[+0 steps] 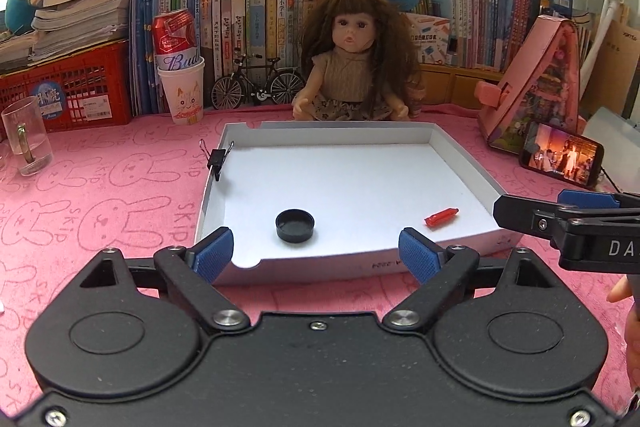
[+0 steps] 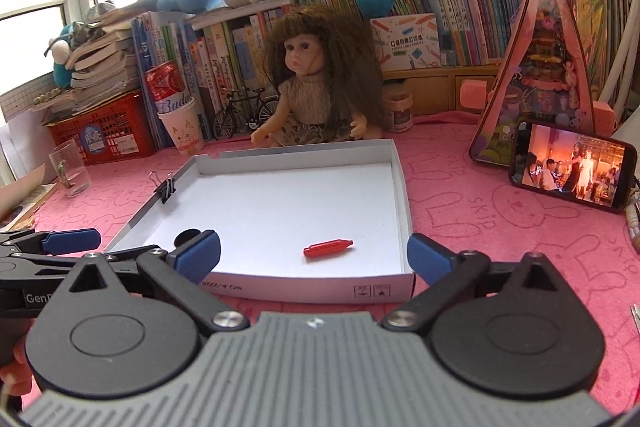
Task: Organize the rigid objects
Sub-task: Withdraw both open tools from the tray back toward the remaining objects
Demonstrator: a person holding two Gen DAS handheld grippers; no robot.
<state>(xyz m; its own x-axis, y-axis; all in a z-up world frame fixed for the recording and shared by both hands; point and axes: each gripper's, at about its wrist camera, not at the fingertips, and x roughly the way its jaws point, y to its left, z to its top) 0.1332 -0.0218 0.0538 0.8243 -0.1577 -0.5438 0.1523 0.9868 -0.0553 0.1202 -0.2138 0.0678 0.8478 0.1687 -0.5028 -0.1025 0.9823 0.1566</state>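
In the left wrist view, the left hand-held gripper (image 1: 316,253) is being held with its jaws spread wide and nothing between them, at the lower centre of the frame. A black cap (image 1: 295,225) is lying just above and between the blue pads (image 1: 212,255), on the floor of a shallow white box (image 1: 348,183). A small red tube (image 1: 441,216) is lying to the right of the cap, apart from it. The right hand-held gripper (image 2: 314,261) is likewise being held wide and empty in the right wrist view, with the red tube (image 2: 327,248) lying just above the gap between its pads, at lower centre.

A black binder clip (image 1: 218,159) is clipped on the box's left wall. The box is resting on a desk (image 1: 100,195) covered by a pink cloth printed with rabbits. Behind it a doll (image 1: 354,55) is seated, with books, plush toys and red baskets across the upper frame. A phone (image 2: 572,167) is showing a video at the right.

The cap is round, matt and lying open side up; the tube is glossy, narrowing at one end.
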